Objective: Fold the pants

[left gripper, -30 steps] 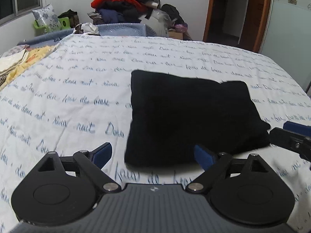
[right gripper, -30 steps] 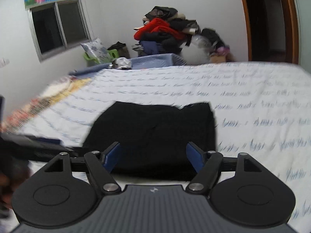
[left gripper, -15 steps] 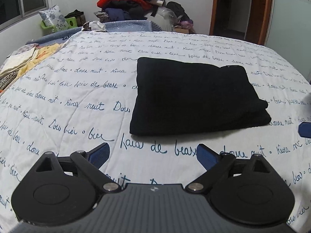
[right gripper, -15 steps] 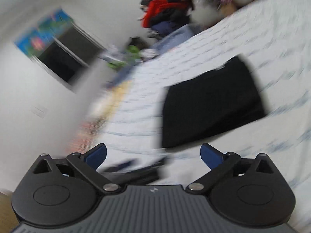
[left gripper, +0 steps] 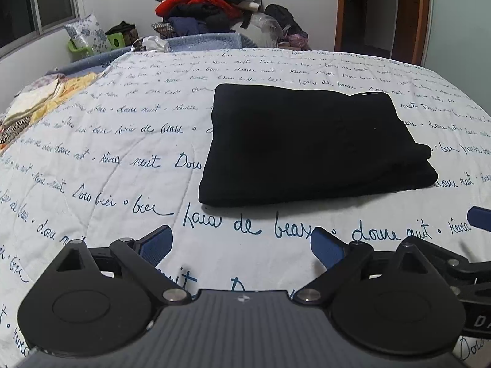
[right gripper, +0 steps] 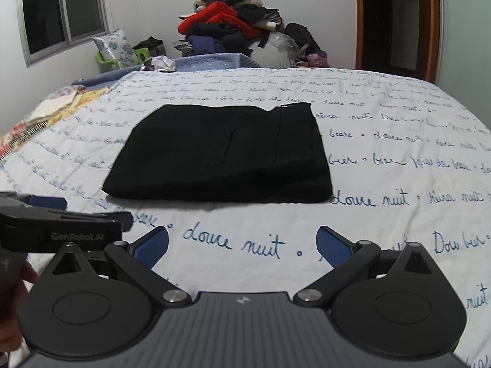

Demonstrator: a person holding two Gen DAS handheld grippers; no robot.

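Now folded pants (left gripper: 307,144) are lying on the bed (left gripper: 122,159), both claws, left (left gripper: 242,245) and right (right gripper: 242,245), gaping apart, gripping nothing.

Black left tool (left gripper: 241,247), blue pads (left gripper: 155,245); silver screws (left gripper: 172,295), ribbed grey housing (left gripper: 242,328)

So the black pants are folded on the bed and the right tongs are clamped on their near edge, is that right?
Not quite. The black pants are folded on the bed, but the right tongs stand open over bare quilt, short of the pants' near edge. The right wrist view shows it.
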